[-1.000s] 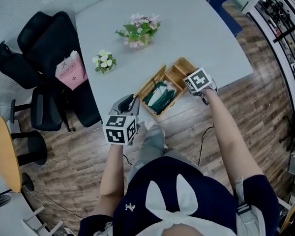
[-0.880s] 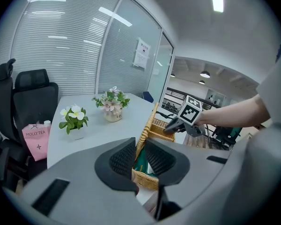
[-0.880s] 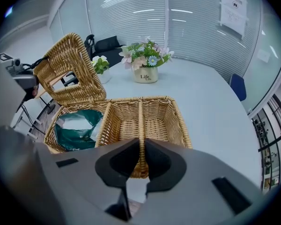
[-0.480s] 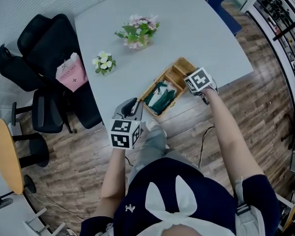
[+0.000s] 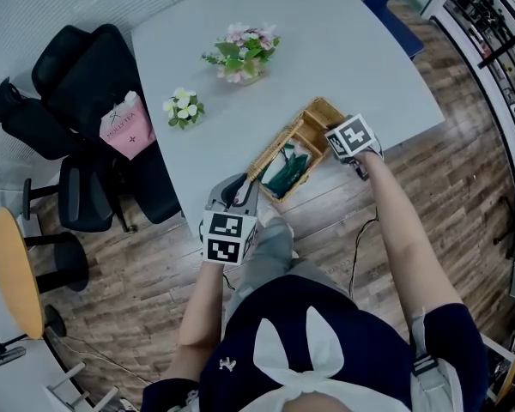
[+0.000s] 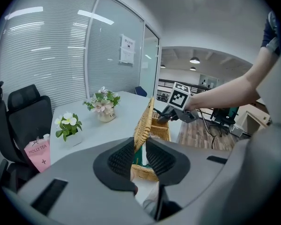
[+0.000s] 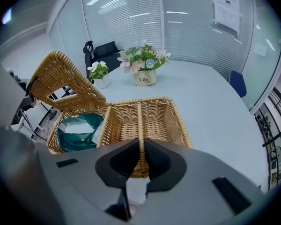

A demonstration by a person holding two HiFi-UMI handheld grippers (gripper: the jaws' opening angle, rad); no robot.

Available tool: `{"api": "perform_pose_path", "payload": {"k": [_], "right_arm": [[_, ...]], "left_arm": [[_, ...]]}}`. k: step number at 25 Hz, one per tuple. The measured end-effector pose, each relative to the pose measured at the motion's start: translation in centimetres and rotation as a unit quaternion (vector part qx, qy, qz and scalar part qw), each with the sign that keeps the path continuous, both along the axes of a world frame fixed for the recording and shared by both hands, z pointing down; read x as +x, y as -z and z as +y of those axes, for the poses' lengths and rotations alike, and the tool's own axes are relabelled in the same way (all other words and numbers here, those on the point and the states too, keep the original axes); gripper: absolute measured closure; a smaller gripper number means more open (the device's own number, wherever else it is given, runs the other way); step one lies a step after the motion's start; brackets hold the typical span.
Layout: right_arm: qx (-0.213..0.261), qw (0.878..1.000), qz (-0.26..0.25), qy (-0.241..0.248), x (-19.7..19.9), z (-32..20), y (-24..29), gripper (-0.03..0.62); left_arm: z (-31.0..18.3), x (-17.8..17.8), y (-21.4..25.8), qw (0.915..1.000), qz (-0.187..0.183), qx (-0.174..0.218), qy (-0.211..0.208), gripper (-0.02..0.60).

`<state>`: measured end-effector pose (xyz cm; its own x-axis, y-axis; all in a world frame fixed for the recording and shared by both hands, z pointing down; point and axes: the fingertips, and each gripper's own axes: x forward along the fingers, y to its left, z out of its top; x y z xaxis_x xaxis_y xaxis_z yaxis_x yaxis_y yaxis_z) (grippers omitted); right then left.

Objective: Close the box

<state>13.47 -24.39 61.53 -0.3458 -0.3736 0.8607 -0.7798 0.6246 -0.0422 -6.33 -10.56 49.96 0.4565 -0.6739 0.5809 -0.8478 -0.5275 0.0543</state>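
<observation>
A wicker box (image 5: 313,125) lies near the table's front edge, with a green bag (image 5: 287,172) in its left part. Its hinged lid (image 5: 270,153) stands about upright on edge. My left gripper (image 5: 245,189) is shut on the lid's free edge; in the left gripper view the lid (image 6: 146,123) rises from between the pads of my left gripper (image 6: 139,146). My right gripper (image 5: 328,142) is at the box's right end. In the right gripper view my right gripper (image 7: 140,146) is shut on the near rim of the box (image 7: 161,121), with the raised lid (image 7: 61,78) and the green bag (image 7: 77,130) at the left.
A pot of pink flowers (image 5: 243,54) and a small pot of white flowers (image 5: 183,107) stand farther back on the grey table (image 5: 343,50). A black chair (image 5: 86,75) holding a pink bag (image 5: 124,127) is at the table's left. A round wooden table (image 5: 13,269) stands on the wood floor.
The lid has swung up from leaning outward to nearly upright over the box. My left gripper moved right and nearer with it. The right gripper has stayed put.
</observation>
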Motion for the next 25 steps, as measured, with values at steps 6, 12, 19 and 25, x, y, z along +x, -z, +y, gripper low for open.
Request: {"api": "perform_pose_path", "payload": {"k": [6, 12, 19, 25], "right_arm": [[0.002, 1.0, -0.002, -0.003, -0.1, -0.1, -0.1, 0.553], [0.007, 1.0, -0.004, -0.005, 0.0, 0.0, 0.1, 0.553], [0.009, 1.0, -0.02, -0.013, 0.0, -0.1, 0.2, 0.553], [0.011, 0.999, -0.026, -0.014, 0.0, -0.1, 0.2, 0.553]], "left_arm": [[0.8, 0.8, -0.6, 0.9988, -0.04, 0.011, -0.026, 0.497], [1.6, 1.4, -1.1, 0.9967, -0.066, 0.013, -0.045, 0.489], [2.0, 1.8, -1.4, 0.9937, -0.092, 0.02, -0.06, 0.488], [2.4, 2.3, -2.0, 0.9889, -0.125, 0.031, -0.075, 0.488]]}}
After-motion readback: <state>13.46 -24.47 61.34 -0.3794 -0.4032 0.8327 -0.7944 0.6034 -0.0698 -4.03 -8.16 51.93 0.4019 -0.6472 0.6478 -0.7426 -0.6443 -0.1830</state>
